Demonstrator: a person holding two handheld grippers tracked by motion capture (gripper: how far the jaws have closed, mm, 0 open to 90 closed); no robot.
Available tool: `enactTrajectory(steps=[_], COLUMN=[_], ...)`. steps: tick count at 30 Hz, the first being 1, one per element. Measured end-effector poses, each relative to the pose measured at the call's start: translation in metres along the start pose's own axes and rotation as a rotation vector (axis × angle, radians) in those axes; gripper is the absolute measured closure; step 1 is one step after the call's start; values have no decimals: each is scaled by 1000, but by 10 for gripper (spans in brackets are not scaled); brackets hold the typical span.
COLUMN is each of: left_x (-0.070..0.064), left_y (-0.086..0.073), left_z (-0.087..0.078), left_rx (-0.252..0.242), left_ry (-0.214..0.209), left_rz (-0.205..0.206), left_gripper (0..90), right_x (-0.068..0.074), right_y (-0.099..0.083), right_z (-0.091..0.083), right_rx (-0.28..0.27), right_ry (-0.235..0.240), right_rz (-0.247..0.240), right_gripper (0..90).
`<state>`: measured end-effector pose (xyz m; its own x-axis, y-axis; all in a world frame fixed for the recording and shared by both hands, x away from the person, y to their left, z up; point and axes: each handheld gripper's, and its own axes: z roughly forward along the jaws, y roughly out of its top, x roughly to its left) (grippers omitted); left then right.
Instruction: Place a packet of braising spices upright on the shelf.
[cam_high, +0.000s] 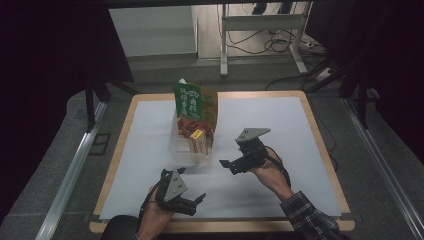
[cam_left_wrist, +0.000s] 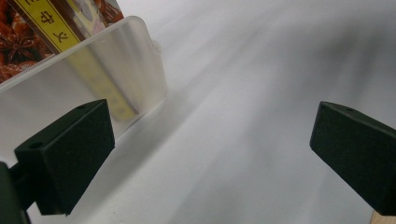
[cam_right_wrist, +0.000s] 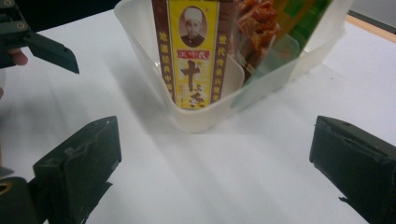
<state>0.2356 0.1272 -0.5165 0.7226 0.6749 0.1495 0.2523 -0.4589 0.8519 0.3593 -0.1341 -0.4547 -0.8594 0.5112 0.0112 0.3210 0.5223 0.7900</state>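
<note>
Risk of tipping: the clear tub (cam_right_wrist: 219, 105), holding a yellow spice box (cam_right_wrist: 194, 51) and a tall green packet (cam_high: 192, 102), stands just ahead of the right tool (cam_right_wrist: 215, 158), whose jaws stand wide apart and empty. The left tool (cam_left_wrist: 212, 154), likewise spread and empty, has the tub's corner beside its left jaw. A one-sided push could topple the top-heavy load onto the surface (cam_high: 280, 130).

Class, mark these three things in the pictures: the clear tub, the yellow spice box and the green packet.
Clear tub (cam_right_wrist: 205, 119): right gripper view, near corner wall.
Yellow spice box (cam_right_wrist: 193, 51): right gripper view, front face.
Green packet (cam_high: 191, 102): high view, printed front.
</note>
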Motion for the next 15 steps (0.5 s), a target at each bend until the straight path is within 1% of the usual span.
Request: enactTrajectory(steps=[3,4,13,15], left_x=[0,-1,0,0], left_y=[0,0,-1,-1], left_z=[0,1,2,2], left_rx=[3,-4,4,11], left_ry=[2,1,-6,-7], left_rz=[-1,-11,-17,-12], left_gripper=[0,0,0,0], right_x=[-1,-2,-7,-7], right_y=[-5,-7,-21,-23], right_z=[-4,-5,-18,-20], right_rx=[8,10,20,28], right_ry=[-7,-10,-27,-31], right_rz=[3,4,27,31], right_gripper=[16,15,3,0])
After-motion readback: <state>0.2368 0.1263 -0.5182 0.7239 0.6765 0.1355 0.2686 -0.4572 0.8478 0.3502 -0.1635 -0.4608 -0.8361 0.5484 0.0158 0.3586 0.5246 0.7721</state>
